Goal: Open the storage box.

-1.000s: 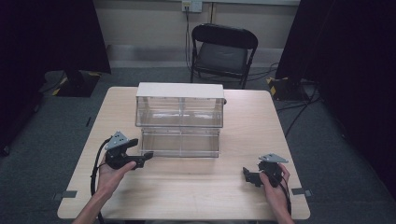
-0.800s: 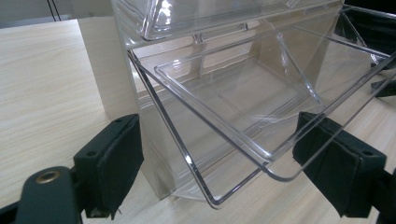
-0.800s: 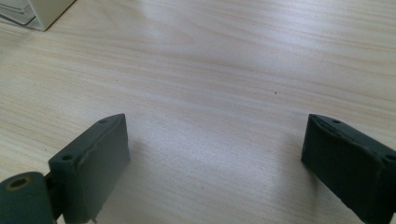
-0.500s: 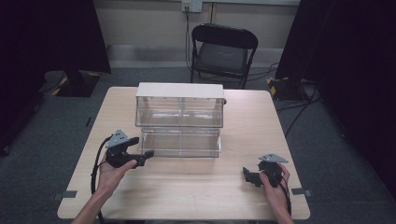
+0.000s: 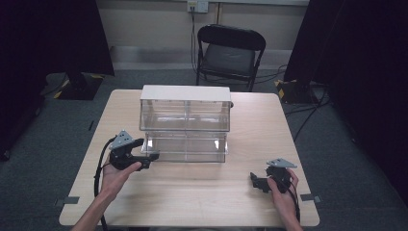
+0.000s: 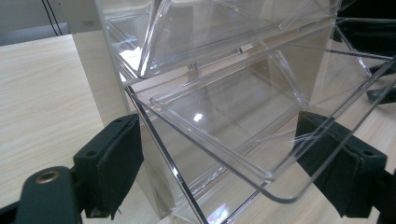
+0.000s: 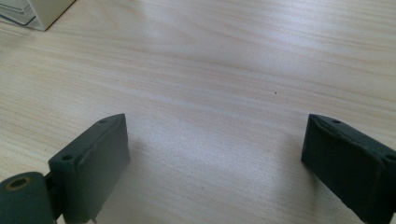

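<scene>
The clear drawer unit (image 5: 185, 122) stands mid-worktop (image 5: 192, 192), its lower drawer (image 6: 224, 135) part-way out. The left tongs (image 5: 144, 158) gape around that drawer's corner, ungripped; the right tongs (image 5: 257, 182) rest spread, empty. Opening seems half done.

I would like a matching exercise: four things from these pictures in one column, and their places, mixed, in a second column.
1. chair
2. clear drawer unit
3. left hand-held gripper
4. right hand-held gripper

a. on the table's middle
b. at the unit's lower left corner
c. behind the table
d. over bare wood, near right

Pairs: 1-c, 2-a, 3-b, 4-d
</scene>
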Demonstrator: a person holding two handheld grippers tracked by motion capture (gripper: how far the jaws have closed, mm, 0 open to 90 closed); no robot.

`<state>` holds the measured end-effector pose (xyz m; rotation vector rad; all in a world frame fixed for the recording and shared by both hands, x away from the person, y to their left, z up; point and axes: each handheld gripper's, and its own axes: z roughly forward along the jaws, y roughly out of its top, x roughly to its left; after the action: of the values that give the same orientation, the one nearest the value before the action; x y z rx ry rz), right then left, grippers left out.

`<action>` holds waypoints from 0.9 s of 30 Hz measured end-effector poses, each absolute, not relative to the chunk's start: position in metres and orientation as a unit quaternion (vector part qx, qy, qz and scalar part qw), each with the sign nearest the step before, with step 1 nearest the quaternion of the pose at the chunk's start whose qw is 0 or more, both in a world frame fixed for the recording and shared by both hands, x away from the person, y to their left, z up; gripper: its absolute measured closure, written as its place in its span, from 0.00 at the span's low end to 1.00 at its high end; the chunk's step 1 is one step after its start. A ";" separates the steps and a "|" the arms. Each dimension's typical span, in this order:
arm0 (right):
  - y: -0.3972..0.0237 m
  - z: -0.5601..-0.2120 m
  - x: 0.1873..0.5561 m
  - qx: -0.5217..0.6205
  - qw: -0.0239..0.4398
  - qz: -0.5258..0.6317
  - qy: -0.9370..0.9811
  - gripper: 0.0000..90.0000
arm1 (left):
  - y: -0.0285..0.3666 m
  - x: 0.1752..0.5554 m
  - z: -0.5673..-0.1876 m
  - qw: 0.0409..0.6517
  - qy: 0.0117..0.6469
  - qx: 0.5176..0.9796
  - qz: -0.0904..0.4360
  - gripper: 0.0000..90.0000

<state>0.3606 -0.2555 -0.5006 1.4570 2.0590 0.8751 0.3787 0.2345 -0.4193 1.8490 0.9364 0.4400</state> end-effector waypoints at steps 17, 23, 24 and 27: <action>-0.256 -0.501 0.361 0.530 0.234 0.318 0.750 0.08 | 0.229 0.386 -0.411 0.497 0.383 0.756 0.187 0.18; -0.255 -0.501 0.361 0.531 0.234 0.319 0.750 0.08 | 0.229 0.389 -0.412 0.497 0.384 0.755 0.189 0.18; -0.256 -0.501 0.361 0.530 0.234 0.318 0.750 0.08 | 0.228 0.389 -0.412 0.495 0.387 0.755 0.189 0.18; -0.256 -0.501 0.361 0.530 0.234 0.318 0.750 0.08 | 0.229 0.389 -0.411 0.497 0.387 0.753 0.189 0.18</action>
<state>0.3606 -0.2556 -0.5005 1.4558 2.0603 0.8741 0.3891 0.2286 -0.4113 1.8245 0.9366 0.4588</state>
